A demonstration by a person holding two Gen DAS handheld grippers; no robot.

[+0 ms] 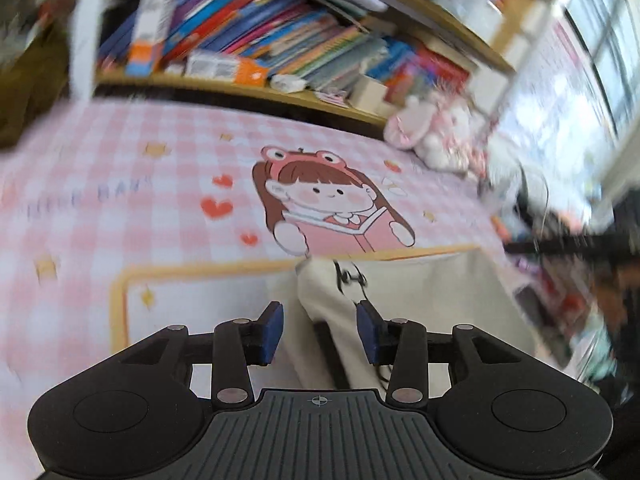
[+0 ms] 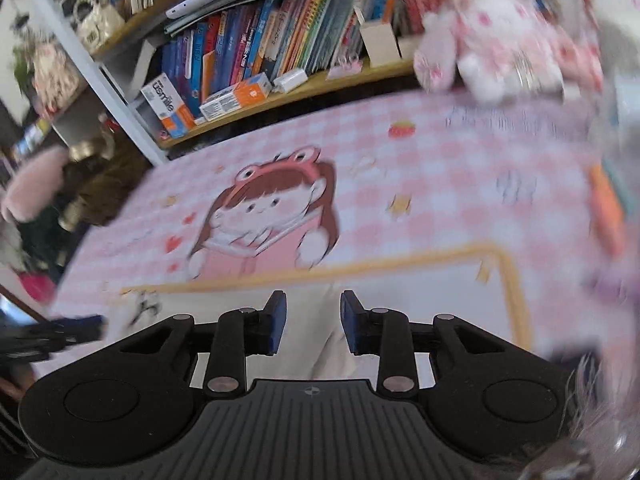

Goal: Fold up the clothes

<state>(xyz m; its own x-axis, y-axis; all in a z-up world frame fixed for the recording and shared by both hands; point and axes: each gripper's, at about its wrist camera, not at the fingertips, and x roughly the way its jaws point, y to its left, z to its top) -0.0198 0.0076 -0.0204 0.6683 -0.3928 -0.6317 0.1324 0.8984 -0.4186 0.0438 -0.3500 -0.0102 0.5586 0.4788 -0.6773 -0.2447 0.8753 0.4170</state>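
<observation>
Garment (image 1: pixel 320 312) between parted left hand-held gripper (image 1: pixel 320 332) pads.

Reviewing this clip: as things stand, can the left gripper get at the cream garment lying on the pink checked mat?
Probably yes. The left gripper has its jaws apart with the cream fabric garment directly between and below them on the pink checked mat; nothing visible blocks the way.

Motion blur is smearing the books (image 1: pixel 260 36) on the shelf behind the worktop (image 1: pixel 80 184), so their titles are not reading. The cream garment (image 1: pixel 320 308) is running out of sight under the left hand-held gripper (image 1: pixel 320 332). Beside the worktop, the plush toy (image 2: pixel 500 48) is blurring into pink and white.
</observation>
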